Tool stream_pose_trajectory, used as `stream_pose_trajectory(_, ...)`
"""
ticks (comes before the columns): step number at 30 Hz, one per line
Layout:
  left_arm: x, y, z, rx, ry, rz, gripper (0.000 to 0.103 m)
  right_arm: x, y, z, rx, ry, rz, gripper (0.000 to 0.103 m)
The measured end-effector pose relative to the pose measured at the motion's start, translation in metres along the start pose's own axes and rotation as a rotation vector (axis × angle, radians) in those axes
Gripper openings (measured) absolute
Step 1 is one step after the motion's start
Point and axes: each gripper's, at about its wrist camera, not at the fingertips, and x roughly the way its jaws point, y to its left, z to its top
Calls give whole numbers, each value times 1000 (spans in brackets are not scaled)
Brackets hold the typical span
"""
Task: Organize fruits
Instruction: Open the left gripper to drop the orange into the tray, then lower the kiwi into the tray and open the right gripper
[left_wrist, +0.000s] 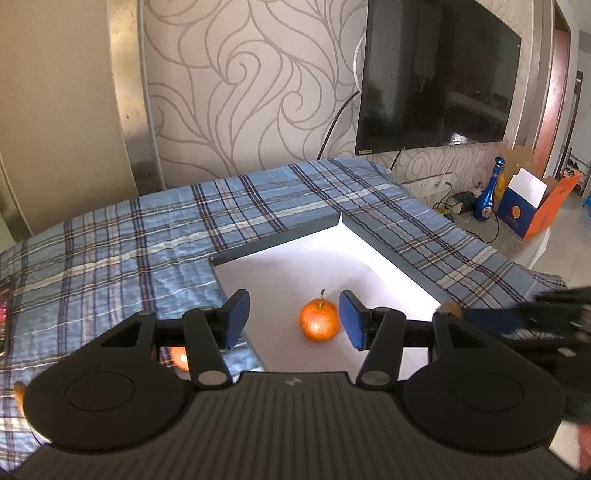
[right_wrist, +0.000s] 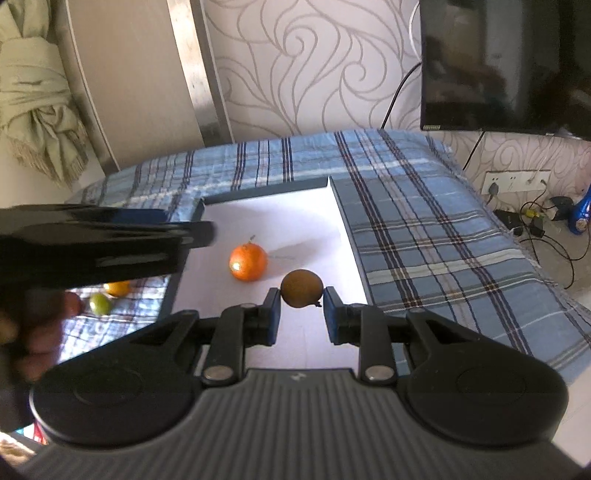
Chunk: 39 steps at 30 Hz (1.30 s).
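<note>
Pinched only at my right tongs' (right_wrist: 301, 319) tips above the white tray (right_wrist: 295, 210), the brown fruit (right_wrist: 301, 288) could slip and strike the orange (right_wrist: 248, 262), while my left tongs (left_wrist: 293, 319) gape empty.

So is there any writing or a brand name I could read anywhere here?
No text can be read.
TV: small label at its lower left corner, too blurred.
Blue bottle: round label, too small.
Blue box: orange emblem, no legible words.
Left gripper and right gripper: a small logo mark, no letters.
</note>
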Motion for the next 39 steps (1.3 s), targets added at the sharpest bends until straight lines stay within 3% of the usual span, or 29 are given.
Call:
stream_pose_trajectory(7, -31, 2, -17, 40, -28, 1, 60, 36, 1, 9, -38, 51, 33, 28)
stream_pose_trajectory(17, -50, 13, -42, 24, -9, 52, 60, 77, 4, 13, -85, 109, 28, 29)
stream_pose_trajectory(23, -57, 26, -54, -9, 2, 80, 60, 75, 5, 15, -91, 99, 20, 30)
stream_pose_trajectory(25, -60, 31, -59, -12, 2, 88, 60, 70, 5, 16, -90, 76, 14, 37)
stream_pose_trajectory(32, -67, 43, -72, 1, 5, 108, 60, 49, 10, 23, -79, 16, 9, 37)
stream_pose_trajectory(39, -71, 65, -90, -3, 20, 148, 60, 30, 40, 26, -113, -8, 81, 37)
